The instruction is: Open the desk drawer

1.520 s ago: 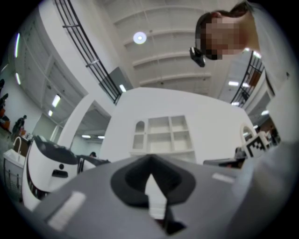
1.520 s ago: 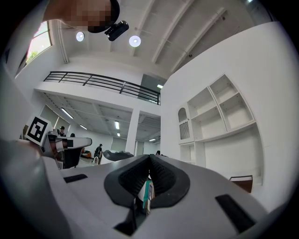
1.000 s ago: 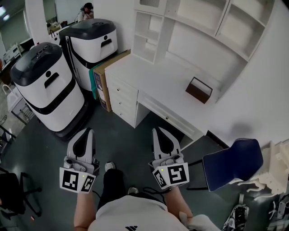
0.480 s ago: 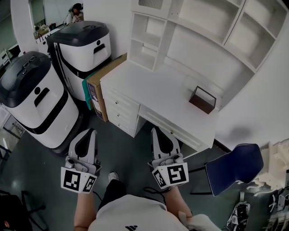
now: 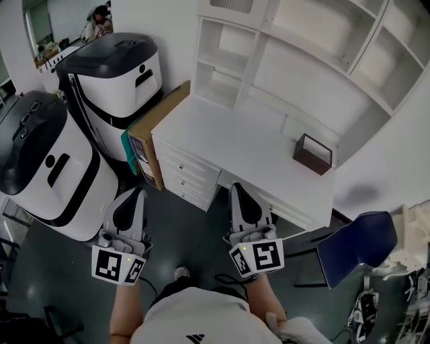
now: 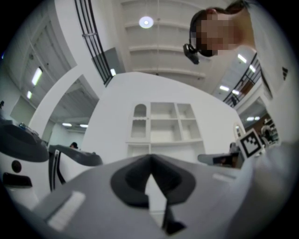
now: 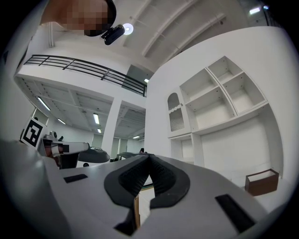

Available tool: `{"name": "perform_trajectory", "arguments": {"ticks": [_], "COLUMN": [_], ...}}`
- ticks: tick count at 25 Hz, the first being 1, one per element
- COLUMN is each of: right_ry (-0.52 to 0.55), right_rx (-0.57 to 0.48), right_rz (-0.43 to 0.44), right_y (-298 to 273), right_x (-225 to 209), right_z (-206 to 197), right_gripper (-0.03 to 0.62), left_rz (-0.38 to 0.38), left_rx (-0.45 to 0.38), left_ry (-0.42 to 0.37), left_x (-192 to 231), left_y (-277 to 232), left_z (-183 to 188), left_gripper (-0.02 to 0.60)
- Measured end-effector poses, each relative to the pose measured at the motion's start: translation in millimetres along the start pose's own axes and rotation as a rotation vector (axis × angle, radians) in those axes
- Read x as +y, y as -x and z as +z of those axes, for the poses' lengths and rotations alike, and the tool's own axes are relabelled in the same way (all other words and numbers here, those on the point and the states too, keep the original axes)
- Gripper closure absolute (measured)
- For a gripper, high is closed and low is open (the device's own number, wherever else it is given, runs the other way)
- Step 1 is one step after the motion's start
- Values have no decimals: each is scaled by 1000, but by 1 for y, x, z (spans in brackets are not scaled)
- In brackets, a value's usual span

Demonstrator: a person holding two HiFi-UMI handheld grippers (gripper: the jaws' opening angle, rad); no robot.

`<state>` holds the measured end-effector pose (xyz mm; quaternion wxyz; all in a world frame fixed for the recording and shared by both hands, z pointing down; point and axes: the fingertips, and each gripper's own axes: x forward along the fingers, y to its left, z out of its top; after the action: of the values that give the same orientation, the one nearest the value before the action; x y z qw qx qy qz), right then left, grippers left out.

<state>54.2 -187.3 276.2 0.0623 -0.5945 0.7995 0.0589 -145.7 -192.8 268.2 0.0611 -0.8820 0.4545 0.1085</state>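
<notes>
The left gripper (image 5: 138,193) has its fingers (image 6: 133,179) pressed together on nothing. The right gripper (image 5: 236,187) likewise has its fingers (image 7: 163,179) shut tip to tip and empty. Both are held in the air, short of the white desk (image 5: 235,134), and neither touches it. Each carries a black-and-white marker cube (image 5: 117,265) at its near end. Three stacked drawers (image 5: 190,176) fill the desk's left end, at 12 o'clock between the two grippers, and all are shut. A long front (image 5: 292,209) under the desktop runs off toward 4 o'clock, its near end hidden behind the right gripper. A carton (image 5: 151,138) leans against the desk's left side, and the print on its face is too small to read. The shirt (image 5: 195,319) at 6 o'clock bears a small black mark, cut off by the frame's edge. A dark brown open box (image 5: 314,154) stands on the desk at 2 o'clock, under white shelves (image 5: 289,60) whose top runs out of view. Two large white machines (image 5: 114,80) with black tops stand at 10 o'clock, the nearer one cut off at the left. A blue chair (image 5: 356,245) stands at 3 o'clock on the dark grey floor (image 5: 195,228). A person (image 5: 99,17) sits far off at 11 o'clock, too small to make out.
</notes>
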Motion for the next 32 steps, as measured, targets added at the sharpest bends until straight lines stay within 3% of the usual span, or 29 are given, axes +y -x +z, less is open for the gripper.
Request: {"name": "perform_trajectory", "arguments": {"ticks": [7,16,28,32], "right_ry": [35,16,-4,-27], "right_rx": [29,101,150,173], "right_rz": [-77,-123,-66,-55], "right_y": [-33,-58,-126,-140], "right_x": [-5,-33,-74,-87], "right_z": [-12,-47,-84,-100], "right_gripper": [592,592,592,592], "left_rz": [-50,-78,-64,-97], "left_rx": [29,132,315,399], "left_ry": [16,57,171,159], "left_x": [41,55,67,64], "left_y": [-36,-81,-143,-160], "left_z": [-26,-88,-223,-272], "left_gripper": [578,578,578,577]}}
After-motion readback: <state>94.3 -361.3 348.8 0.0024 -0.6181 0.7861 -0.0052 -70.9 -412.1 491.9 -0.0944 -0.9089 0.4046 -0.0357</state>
